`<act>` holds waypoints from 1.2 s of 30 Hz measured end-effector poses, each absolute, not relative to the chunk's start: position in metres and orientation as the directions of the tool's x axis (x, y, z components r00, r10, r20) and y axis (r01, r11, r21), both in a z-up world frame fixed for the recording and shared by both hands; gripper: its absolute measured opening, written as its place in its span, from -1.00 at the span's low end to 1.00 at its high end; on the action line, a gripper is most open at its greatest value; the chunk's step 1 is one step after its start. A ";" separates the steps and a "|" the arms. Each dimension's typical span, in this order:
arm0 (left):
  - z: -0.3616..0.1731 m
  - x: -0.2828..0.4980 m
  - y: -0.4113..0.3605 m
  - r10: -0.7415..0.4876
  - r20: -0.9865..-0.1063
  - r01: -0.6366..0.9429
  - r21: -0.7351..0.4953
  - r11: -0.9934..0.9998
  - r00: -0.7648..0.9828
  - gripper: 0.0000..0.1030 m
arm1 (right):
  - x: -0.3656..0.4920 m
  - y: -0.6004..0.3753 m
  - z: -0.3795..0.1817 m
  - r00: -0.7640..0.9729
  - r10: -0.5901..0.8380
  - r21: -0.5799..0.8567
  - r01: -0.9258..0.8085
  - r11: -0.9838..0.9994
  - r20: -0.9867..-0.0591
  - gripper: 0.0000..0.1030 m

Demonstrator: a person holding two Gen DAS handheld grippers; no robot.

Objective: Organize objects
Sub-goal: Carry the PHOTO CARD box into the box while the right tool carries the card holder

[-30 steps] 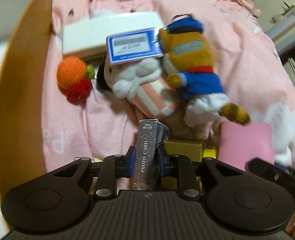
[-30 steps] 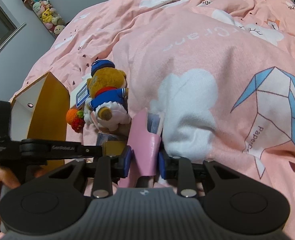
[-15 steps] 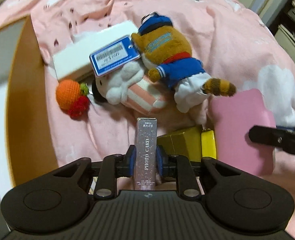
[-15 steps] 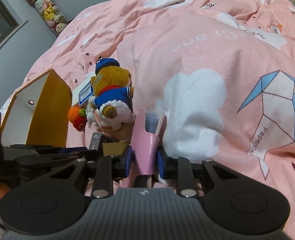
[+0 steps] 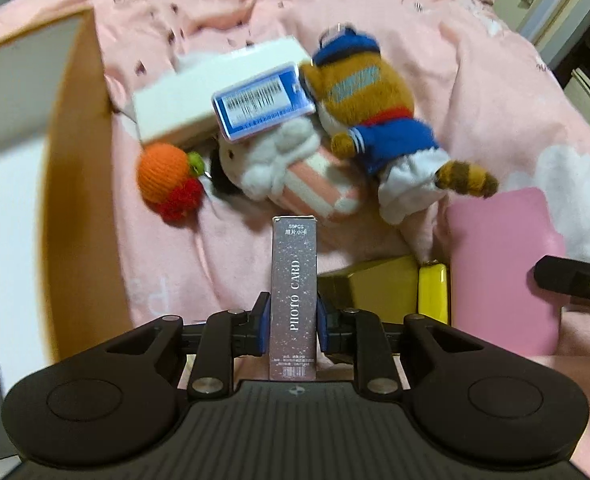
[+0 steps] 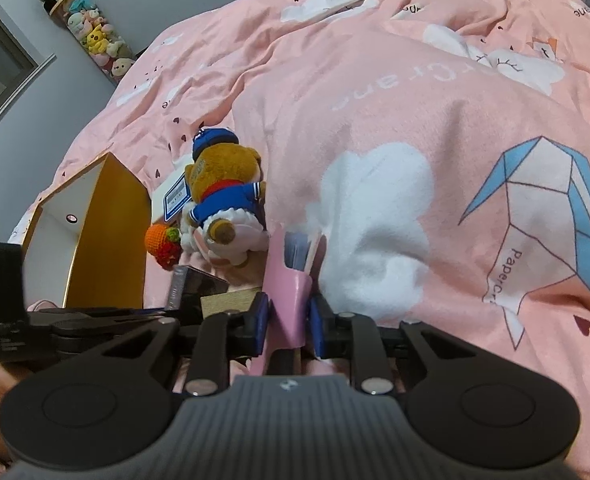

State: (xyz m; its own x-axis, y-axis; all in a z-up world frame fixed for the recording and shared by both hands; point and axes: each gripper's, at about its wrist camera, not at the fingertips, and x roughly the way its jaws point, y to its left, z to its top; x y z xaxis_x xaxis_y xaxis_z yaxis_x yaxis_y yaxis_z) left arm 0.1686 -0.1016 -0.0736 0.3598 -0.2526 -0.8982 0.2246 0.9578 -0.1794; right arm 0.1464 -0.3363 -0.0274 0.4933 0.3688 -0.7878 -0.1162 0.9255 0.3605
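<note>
Bedspread [image 6: 415, 128]: pink, lying under everything.
Storage box [image 5: 79, 208]: standing open at the left.
Bear plush [image 5: 375, 120]: lying far of centre, touching the striped plush [image 5: 295, 176].
Pink pouch [image 6: 289, 300]: sitting pinched in the right gripper [image 6: 288, 320], near right.
Photo card box [image 5: 294, 292]: sitting clamped upright in the left gripper [image 5: 293, 320], near centre.
Crochet orange [image 5: 167, 176]: lying beside the storage box.
</note>
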 end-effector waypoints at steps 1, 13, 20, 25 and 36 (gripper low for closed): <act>-0.068 0.165 -0.099 -0.248 -0.891 0.223 -0.172 0.960 0.380 -0.51 | 0.145 -0.335 -0.024 0.499 0.366 0.356 -0.120 0.927 -0.786 -0.57; 0.022 0.128 -0.047 -0.339 -0.758 0.176 -0.291 0.940 0.557 -0.52 | 0.126 -0.297 0.042 0.573 0.439 0.352 -0.264 0.898 -0.692 -0.60; 0.043 0.110 0.002 -0.260 -0.734 0.076 -0.275 0.959 0.627 -0.52 | 0.132 -0.228 0.065 0.489 0.601 0.430 -0.424 0.797 -0.632 -0.61; 0.037 0.104 0.038 -0.210 -0.751 -0.006 -0.274 0.962 0.626 -0.52 | 0.141 -0.174 0.059 0.422 0.635 0.446 -0.465 0.764 -0.647 -0.61; -0.012 0.116 0.074 -0.181 -0.832 -0.077 -0.257 0.963 0.524 -0.52 | 0.149 -0.079 0.007 0.352 0.531 0.332 -0.489 0.807 -0.771 -0.61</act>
State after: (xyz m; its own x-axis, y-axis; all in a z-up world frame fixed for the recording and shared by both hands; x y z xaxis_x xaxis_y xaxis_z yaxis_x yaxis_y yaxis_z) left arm 0.1163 0.0740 -0.0116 0.5244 -0.1806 -0.8321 -0.0766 0.9633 -0.2573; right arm 0.1485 -0.0788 0.0072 0.3519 0.5308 -0.7710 -0.4886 0.8068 0.3324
